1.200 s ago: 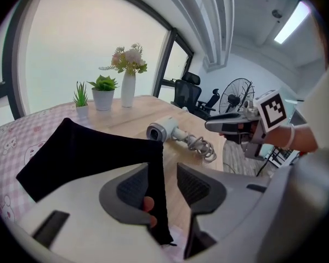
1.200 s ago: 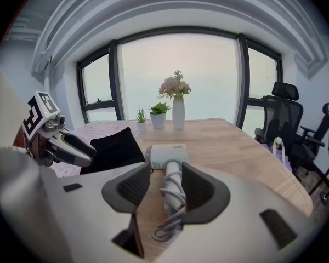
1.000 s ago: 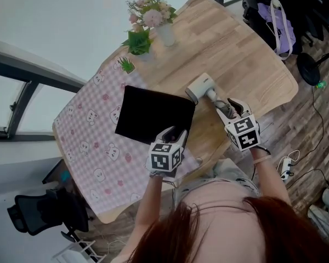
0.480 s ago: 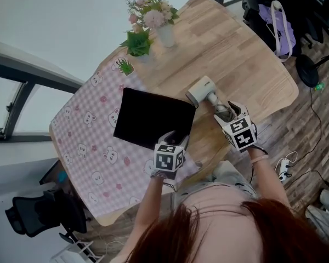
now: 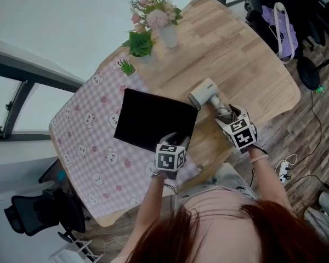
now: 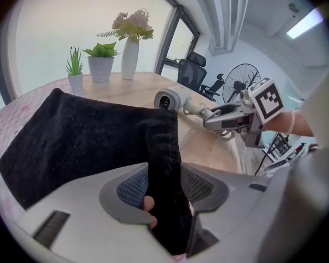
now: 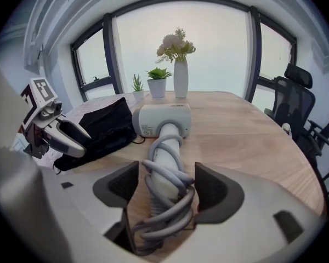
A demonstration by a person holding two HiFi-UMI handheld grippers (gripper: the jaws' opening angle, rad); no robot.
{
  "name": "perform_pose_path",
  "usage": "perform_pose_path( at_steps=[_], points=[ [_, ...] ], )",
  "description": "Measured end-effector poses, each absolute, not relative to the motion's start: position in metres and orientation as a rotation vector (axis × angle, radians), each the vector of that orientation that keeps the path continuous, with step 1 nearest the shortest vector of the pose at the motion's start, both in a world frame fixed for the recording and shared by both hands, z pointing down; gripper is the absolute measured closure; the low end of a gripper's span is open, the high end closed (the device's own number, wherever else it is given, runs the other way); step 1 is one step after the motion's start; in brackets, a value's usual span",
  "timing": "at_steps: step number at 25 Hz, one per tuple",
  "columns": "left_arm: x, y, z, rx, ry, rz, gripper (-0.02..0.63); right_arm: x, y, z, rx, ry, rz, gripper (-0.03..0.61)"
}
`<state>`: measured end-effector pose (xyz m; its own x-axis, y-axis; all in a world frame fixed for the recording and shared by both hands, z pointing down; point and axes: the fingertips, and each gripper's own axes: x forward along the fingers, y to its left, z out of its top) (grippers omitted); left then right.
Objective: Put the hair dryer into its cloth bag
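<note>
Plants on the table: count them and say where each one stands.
3, along the table's far edge: a small spiky plant, a leafy potted plant in the middle, and a vase of flowers. None seems hidden.

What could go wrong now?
The right gripper, jaws just opened around the handle of the hair dryer, might pinch only the loose cord coiled there, so the dryer slips. The left gripper, jaws just opened over an edge of the cloth bag, might grab both layers, keeping it shut.

Hair dryer [image 5: 204, 93] right of cloth bag [image 5: 153, 116]
</note>
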<state>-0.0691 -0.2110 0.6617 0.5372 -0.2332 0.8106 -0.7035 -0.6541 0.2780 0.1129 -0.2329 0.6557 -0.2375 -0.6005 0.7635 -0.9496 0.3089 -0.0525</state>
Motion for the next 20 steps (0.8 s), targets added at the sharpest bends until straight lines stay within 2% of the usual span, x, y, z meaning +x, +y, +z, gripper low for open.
perform_pose_path(
  at_steps=[11, 13, 20],
  points=[
    [-0.075, -0.216, 0.662, 2.176, -0.782, 1.029, 0.509, 0.116, -0.23, 0.678, 1.365, -1.907, 0.722, 0.304],
    [-0.075, -0.216, 0.66, 2.176, -0.783, 1.022, 0.517, 0.117, -0.232, 0.677, 1.373, -1.911, 0.72, 0.325],
    [-0.074, -0.22, 0.648, 2.183, -0.793, 1.004, 0.528, 0.116, -0.232, 0.675, 1.36, -1.927, 0.684, 0.337]
  ],
)
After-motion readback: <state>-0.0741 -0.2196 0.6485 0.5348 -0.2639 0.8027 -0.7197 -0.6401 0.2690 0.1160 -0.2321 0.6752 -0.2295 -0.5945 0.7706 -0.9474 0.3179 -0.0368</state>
